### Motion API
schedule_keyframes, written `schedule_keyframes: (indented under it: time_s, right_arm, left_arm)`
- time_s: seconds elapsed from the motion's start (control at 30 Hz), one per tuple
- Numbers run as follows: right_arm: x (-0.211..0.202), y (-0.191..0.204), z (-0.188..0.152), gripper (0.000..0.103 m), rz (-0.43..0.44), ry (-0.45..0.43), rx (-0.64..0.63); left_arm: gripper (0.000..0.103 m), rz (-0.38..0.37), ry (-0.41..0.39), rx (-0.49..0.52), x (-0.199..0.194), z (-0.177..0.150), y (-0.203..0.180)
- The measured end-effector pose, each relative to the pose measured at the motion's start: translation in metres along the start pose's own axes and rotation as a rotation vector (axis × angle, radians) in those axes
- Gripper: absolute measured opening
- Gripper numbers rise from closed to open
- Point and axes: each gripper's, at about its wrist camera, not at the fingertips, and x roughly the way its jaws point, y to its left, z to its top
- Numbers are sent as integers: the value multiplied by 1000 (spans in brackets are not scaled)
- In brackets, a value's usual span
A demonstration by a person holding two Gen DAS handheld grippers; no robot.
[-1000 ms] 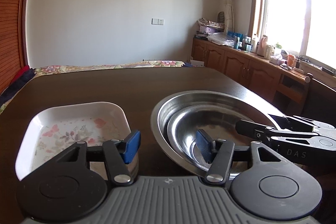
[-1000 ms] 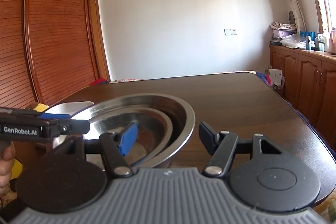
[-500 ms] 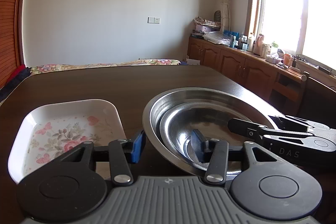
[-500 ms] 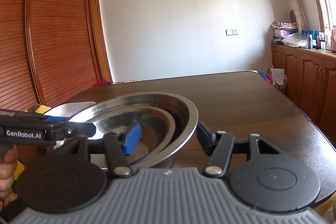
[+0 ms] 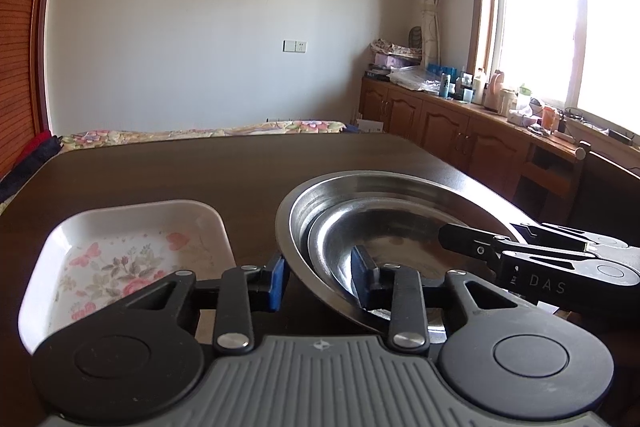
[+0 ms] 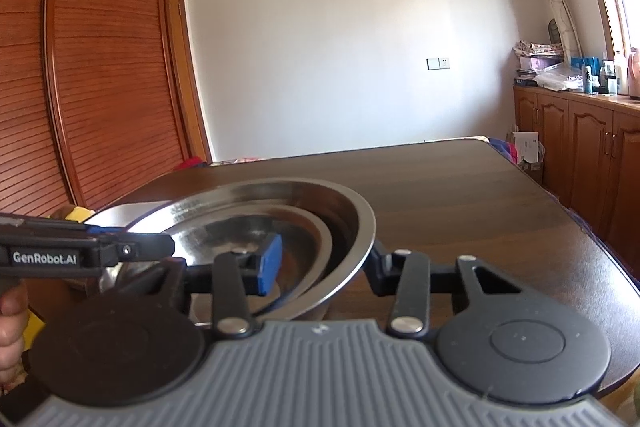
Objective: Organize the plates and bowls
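Note:
A large steel bowl (image 5: 400, 183) stands on the dark table (image 5: 180, 167) with a smaller steel bowl (image 5: 384, 223) nested inside it. My left gripper (image 5: 320, 279) straddles their near left rim, one blue pad against the outer wall and the other inside the smaller bowl. My right gripper (image 6: 322, 265) straddles the opposite rim of the large bowl (image 6: 352, 211) in the same way, its right finger behind the outer wall. Each gripper shows in the other's view: the right gripper (image 5: 520, 259), the left gripper (image 6: 80, 255).
A white floral tray (image 5: 120, 259) lies just left of the bowls, close to my left finger. A hand (image 6: 10, 323) holds the left gripper. Wooden cabinets (image 5: 460, 135) with bottles run under the window on the right. A slatted wardrobe (image 6: 100, 87) stands at the left.
Both grippers' fingers have closed in from wide open onto the bowls' rim. The bowls and the tray have not visibly moved.

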Motion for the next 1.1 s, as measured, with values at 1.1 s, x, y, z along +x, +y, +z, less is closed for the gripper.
schedule_keyframes:
  time_s: [1.1]
  right_arm:
    - [29, 30, 56, 46, 113, -53, -98]
  left_arm:
    - [36, 109, -19, -21, -14, 66, 45]
